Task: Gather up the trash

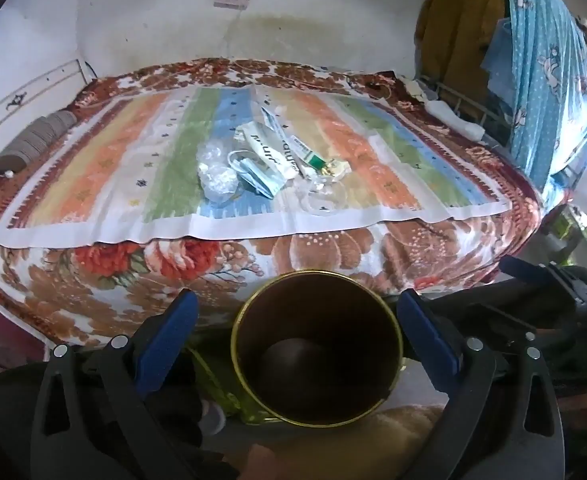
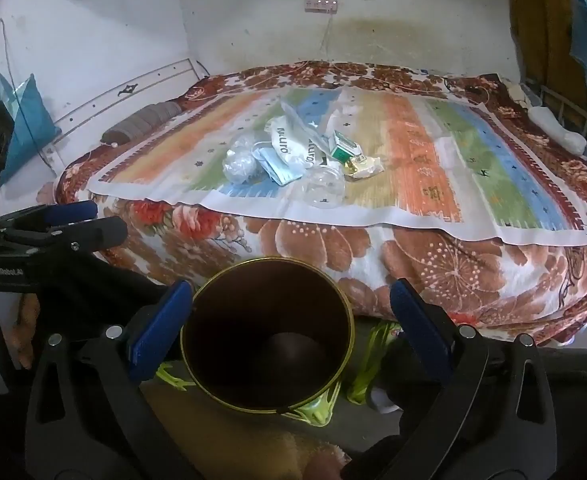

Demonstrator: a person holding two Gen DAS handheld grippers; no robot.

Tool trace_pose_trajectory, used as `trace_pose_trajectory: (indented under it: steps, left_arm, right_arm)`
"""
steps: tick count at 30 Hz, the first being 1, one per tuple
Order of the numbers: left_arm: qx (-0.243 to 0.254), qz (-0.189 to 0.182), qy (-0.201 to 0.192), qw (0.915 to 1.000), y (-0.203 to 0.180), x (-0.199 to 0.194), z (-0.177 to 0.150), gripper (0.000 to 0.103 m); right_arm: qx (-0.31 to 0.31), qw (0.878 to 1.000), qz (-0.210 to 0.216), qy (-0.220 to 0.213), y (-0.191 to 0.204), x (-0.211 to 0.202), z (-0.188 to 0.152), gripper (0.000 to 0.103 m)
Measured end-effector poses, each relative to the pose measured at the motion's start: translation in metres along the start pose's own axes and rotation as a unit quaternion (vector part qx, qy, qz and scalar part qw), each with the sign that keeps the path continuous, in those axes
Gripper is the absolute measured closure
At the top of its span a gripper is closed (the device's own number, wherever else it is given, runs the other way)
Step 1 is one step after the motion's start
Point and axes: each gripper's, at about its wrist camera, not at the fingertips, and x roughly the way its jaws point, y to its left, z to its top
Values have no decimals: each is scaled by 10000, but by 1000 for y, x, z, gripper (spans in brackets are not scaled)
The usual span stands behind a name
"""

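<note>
Trash [image 1: 267,160] lay in a loose heap at the centre of the left wrist frame, on a striped sheet [image 1: 105,168] spread over a flowered blanket [image 1: 325,248] on the bed. The heap held a blue face mask [image 1: 259,176], white wrappers [image 1: 271,148], a crumpled clear bag [image 1: 217,176], a green-and-white box [image 1: 313,158] and a clear cup [image 1: 325,198] lying beside it. At the bottom centre of both frames stood a dark bin [image 1: 317,356] with a gold rim, its inside too dark to read. The left gripper [image 1: 297,326] hung above the bin with its jaws spread wide, one to either side of the rim, holding nothing. In the right wrist view the right gripper [image 2: 291,316] was likewise wide open over the bin and holding nothing, its left finger just beside the rim.
</note>
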Motion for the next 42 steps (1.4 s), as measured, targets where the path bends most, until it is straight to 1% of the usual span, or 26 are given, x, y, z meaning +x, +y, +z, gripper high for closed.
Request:
trace_pose_trajectory:
  steps: [2,5,8,16,20,23,28,34,39,42]
  left_arm:
    - [-4,11,-1,10000,-1,1,0,6]
    - [-82,-143,152,9997,3,1,0,6]
    - [-122,-88,189,9997,5,2,-1,6]
    - [-247,-220,373,9988,12,6,-2,6]
    - [-204,-252,287,9991,9,3,-1,6]
    - [-207,-196,313,9991,8,5,-2,6]
    - [-215,-205,277,9992,7,4,-2,6]
    - [-366,-195,287,9987,13,4,-1,6]
    - [-455,-92,299,9985,17,4,0,6]
    - [-472,-123,284,9984,18,4,0,6]
  right_arm:
    - [12,10000,21,31,-3,-1,6,9]
    - [21,10000,30,39,-3,-1,5,9]
    - [23,10000,38,49,-3,-2,4,9]
    - [17,9999,44,146,-2,-3,4,9]
    - [41,9998,33,198,-3,-1,5,9]
    - [56,9997,34,227,-2,0,6,9]
    - [40,9997,50,227,-1,1,6,9]
    - [46,9997,51,233,-1,1,5,9]
    - [48,9997,49,217,-2,1,4,9]
    - [43,9997,48,229,-2,2,4,9]
